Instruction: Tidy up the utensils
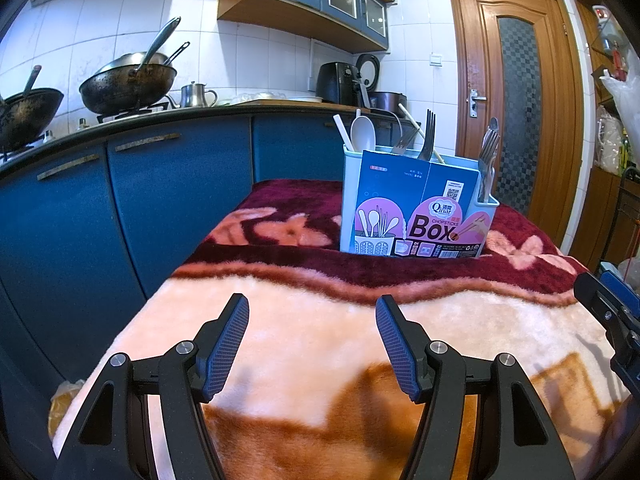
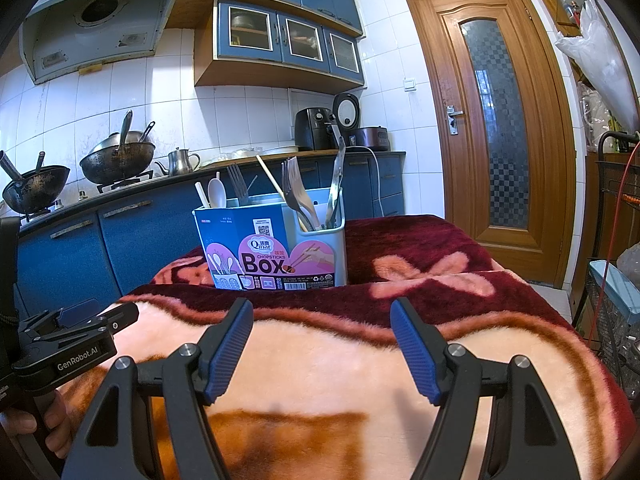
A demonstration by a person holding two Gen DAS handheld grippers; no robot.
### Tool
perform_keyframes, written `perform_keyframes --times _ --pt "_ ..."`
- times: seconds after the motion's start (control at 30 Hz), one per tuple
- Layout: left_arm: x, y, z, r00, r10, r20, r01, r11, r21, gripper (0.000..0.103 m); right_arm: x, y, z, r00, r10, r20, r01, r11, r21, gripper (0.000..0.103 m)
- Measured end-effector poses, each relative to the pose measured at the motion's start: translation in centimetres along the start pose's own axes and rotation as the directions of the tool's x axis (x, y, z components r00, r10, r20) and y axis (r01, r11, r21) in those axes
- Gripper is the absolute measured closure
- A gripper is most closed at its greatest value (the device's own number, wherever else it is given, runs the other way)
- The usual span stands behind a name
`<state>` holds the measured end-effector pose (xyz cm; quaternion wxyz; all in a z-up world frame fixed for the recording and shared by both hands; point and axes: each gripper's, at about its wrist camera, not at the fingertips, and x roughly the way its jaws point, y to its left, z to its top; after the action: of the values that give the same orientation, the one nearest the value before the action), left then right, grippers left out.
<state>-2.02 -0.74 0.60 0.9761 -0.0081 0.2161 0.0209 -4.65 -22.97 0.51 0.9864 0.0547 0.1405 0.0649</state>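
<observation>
Left gripper point(image 1: 312, 344) and right gripper point(image 2: 322, 348): fingers spread apart, grasping nothing, above blanket-covered surface point(image 1: 320, 320). Utensil box point(image 2: 276, 248) stood upright at surface's far part, well apart from both, holding forks point(image 2: 292, 184), white spoon point(image 2: 217, 193), chopsticks.

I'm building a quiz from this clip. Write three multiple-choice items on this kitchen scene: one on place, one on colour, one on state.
1. Where does the utensil holder stand?
A. on the blanket
B. on the counter
C. on the floor

2. What colour is the spoon in the holder?
A. red
B. white
C. black

3. How is the right gripper?
A. shut on a fork
B. shut on nothing
C. open, holding nothing

Answers: 1 A, its base sits on the dark red part of the blanket. 2 B, its bowl is plain white. 3 C, only blanket shows between its spread fingers.
</observation>
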Motion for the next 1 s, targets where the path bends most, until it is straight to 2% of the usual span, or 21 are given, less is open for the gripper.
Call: perform_keyframes --times 1.0 --pt "-0.01 -0.12 -0.09 1.000 0.000 -0.003 0.000 1.000 -0.004 0.036 0.00 -0.05 0.02 1.000 0.000 -0.001 0.000 1.000 0.000 0.029"
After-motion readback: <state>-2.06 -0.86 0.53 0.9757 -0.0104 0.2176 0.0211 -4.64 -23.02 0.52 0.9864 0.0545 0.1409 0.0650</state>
